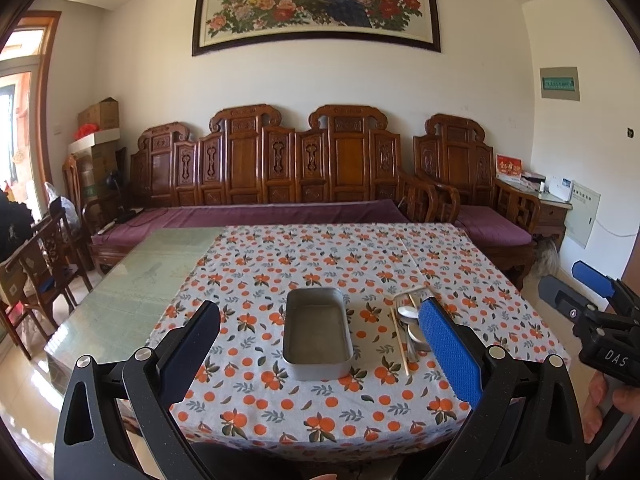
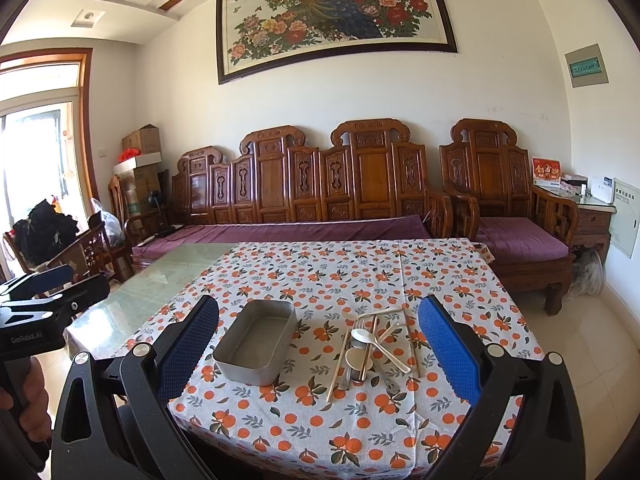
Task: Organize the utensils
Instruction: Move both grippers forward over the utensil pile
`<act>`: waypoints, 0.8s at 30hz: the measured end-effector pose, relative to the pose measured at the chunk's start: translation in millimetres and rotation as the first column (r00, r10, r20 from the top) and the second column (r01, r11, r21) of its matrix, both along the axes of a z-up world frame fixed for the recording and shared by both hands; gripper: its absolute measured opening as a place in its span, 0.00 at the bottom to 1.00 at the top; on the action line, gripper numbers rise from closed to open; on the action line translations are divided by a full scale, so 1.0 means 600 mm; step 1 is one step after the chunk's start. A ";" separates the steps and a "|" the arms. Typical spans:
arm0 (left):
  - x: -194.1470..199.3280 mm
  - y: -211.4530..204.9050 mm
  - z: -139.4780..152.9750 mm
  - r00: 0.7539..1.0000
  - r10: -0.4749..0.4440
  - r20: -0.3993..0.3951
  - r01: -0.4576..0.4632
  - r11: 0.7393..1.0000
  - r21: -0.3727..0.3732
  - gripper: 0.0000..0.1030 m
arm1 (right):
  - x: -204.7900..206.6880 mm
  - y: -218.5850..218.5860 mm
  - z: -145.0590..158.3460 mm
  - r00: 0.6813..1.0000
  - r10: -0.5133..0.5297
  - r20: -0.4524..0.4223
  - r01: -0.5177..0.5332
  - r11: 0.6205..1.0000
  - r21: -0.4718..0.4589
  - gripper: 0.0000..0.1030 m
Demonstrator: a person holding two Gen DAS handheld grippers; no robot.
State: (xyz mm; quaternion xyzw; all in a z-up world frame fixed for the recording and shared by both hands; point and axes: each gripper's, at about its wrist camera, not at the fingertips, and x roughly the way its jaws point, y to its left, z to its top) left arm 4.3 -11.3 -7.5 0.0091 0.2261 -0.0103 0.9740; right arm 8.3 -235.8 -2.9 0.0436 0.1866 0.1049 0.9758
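Observation:
An empty grey metal tray (image 1: 318, 334) (image 2: 256, 338) sits on the orange-patterned tablecloth (image 1: 320, 264) (image 2: 320, 276). Just to its right lies a loose pile of utensils (image 2: 370, 346) (image 1: 408, 326): wooden chopsticks, white spoons and metal pieces. My left gripper (image 1: 320, 356) is open and empty, held above the near table edge with the tray between its fingers in view. My right gripper (image 2: 318, 354) is open and empty, also above the near edge, framing the tray and the pile. Its fingers also show at the far right of the left wrist view (image 1: 576, 292).
The cloth covers the right part of a glass-topped table (image 1: 132, 280) (image 2: 160, 276). A carved wooden sofa with purple cushions (image 1: 280, 216) (image 2: 304, 232) stands behind the table. Wooden chairs (image 1: 44, 268) and boxes stand at the left.

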 end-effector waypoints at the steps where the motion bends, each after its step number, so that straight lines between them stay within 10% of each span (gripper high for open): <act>1: 0.006 0.001 -0.007 1.000 -0.003 -0.014 0.003 1.000 0.001 0.94 | 0.002 -0.002 -0.002 1.000 -0.002 -0.004 0.002 1.000 0.001 0.98; 24: 0.163 -0.044 -0.169 0.961 -0.114 -0.250 0.137 0.987 0.078 0.94 | 0.169 -0.090 -0.181 0.979 -0.058 -0.197 0.058 0.998 -0.009 0.98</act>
